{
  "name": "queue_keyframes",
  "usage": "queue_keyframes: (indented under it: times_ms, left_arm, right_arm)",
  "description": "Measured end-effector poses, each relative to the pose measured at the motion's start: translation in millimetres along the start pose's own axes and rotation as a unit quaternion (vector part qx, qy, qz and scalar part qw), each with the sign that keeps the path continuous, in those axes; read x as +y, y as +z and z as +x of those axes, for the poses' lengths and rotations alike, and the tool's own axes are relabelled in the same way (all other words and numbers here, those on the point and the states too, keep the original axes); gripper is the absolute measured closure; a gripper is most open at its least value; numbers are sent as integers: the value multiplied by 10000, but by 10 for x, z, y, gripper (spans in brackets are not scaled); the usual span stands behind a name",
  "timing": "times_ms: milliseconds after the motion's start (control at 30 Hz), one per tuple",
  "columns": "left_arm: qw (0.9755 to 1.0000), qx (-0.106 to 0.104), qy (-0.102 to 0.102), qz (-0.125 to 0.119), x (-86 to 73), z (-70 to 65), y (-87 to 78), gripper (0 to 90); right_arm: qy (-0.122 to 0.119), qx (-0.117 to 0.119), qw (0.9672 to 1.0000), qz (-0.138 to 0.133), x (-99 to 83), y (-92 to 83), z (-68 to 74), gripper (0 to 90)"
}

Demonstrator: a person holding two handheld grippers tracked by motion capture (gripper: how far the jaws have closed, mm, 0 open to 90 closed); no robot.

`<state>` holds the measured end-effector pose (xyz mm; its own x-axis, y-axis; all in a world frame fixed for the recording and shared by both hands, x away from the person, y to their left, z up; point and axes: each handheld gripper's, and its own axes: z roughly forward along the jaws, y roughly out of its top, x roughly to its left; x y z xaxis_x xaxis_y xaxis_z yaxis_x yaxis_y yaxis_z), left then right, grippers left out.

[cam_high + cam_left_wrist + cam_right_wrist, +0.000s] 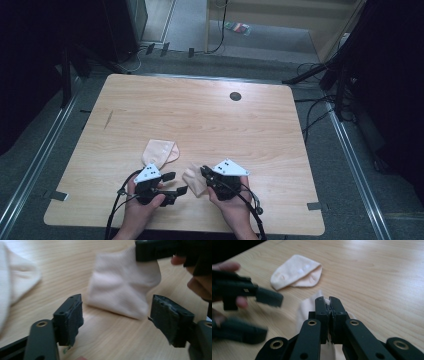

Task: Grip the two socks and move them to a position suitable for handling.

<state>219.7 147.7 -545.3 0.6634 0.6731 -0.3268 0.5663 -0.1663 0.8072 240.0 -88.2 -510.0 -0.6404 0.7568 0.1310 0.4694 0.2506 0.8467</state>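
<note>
I have the right gripper [204, 172] near the desk's [200, 110] front edge, a little right of its middle, and its jaws are pressed together on the edge of a pale pink sock [194, 181]. In the right gripper view a bit of that fabric [307, 308] pokes out between the two black pads, and the rest of the sock hangs below and behind the jaws. From the left gripper view the same sock [123, 293] hangs from the right gripper's jaw at the top, its lower edge at the wood or just above it; I cannot say which, since the picture is soft there.

My left gripper [175, 183] sits just to the left of that sock, also by the front edge, with its jaws standing well apart and nothing between them. Its pads [72, 317] face the hanging sock but do not touch it.

A second sock [159, 152], the same pale pink, lies flat on the desk just behind the left gripper, folded over on itself. In the right gripper view it [295, 272] lies beyond the clamped jaws, apart from the held one.
</note>
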Motion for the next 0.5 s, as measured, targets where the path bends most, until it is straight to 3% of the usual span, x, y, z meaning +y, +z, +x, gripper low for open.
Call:
queue_keyframes:
  times_ms: [133,200,400,467,500]
  left_arm:
    - [9997,245,20,87,-15,-151,109,138]
    - [9990,420,-26,120,-16,-216,173,138]
    - [9976,603,-115,319,12,-327,297,148]
    - [9975,651,-112,249,20,-353,303,199]
    - [9967,782,-61,198,27,-366,301,199]
  right_arm:
    - [123,49,9999,-100,103,-44,45,876]
    - [162,61,9997,-143,146,-59,78,876]
    - [240,183,9986,-445,319,-173,246,875]
    - [228,293,9978,-557,361,-214,296,875]
    - [228,293,9978,-557,361,-214,296,875]
